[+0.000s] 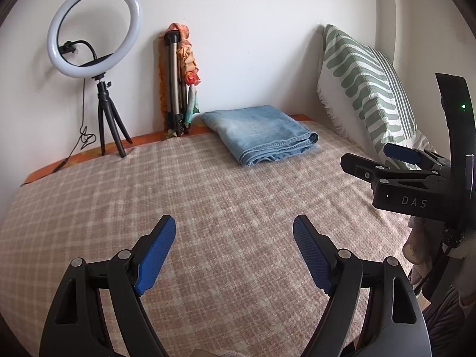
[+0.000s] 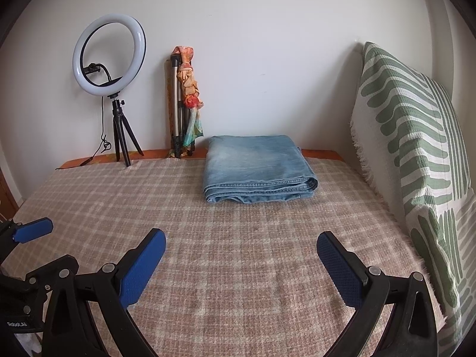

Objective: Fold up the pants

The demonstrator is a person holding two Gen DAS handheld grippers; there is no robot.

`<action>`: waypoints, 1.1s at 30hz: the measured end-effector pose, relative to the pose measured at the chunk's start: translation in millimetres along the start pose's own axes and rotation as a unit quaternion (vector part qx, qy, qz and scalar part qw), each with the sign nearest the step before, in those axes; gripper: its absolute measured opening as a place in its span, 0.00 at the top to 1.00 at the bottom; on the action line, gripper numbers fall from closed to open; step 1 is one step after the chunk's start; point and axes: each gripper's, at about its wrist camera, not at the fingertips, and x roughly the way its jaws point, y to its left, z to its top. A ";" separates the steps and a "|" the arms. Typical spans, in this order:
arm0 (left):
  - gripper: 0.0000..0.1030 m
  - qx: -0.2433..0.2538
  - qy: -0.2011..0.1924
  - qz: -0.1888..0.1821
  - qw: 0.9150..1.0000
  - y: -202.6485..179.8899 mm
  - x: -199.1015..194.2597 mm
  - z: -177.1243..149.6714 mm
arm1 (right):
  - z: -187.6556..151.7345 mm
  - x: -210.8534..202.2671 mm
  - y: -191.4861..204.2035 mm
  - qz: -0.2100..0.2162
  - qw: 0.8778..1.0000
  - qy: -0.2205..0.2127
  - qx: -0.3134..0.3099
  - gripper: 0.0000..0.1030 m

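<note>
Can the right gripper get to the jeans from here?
Probably yes. The right gripper is open and empty, and only bare blanket lies between it and the folded jeans. The pillow stands off to the side.

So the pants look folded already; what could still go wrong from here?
1. The folded jeans lie near the far edge of the bed; a push could slide them toward the wall.
2. The ring light and the leaning tripod stand close by; a wide swing of either open tool could topple them.
</note>
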 end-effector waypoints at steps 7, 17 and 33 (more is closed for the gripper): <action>0.21 0.001 0.000 -0.001 1.000 -0.7 0.0 0.1 | -0.1 0.0 -0.6 0.000 1.000 0.000 -0.001 0.00; 0.21 0.004 0.002 -0.003 1.000 -4.1 0.2 -0.5 | 0.0 -1.7 -1.1 0.002 1.000 0.001 0.005 0.00; 0.05 0.004 -0.004 0.018 1.000 -5.2 -1.4 0.7 | -1.2 -2.1 0.9 0.005 1.000 0.001 0.005 0.00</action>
